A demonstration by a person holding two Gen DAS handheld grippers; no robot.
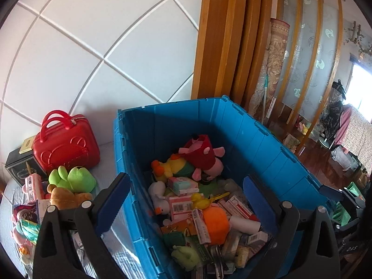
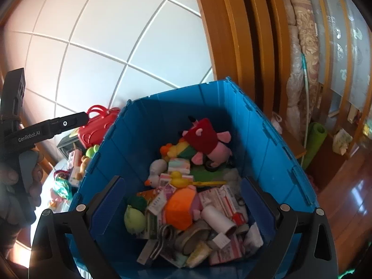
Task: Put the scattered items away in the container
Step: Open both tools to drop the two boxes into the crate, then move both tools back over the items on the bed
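Blue crate [image 2: 274, 153] heaped with plush toys [image 2: 207, 139] and cartons [image 2: 223, 197]; both tongs [image 1: 186, 200] [image 2: 183, 200] released, empty, above.

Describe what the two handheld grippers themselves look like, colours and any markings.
Both the left gripper and right gripper have black angular fingers lined with blue pads and silver round fasteners. Seen from the right wrist view, the left one's black body bears white "GenRobot.AI" lettering.
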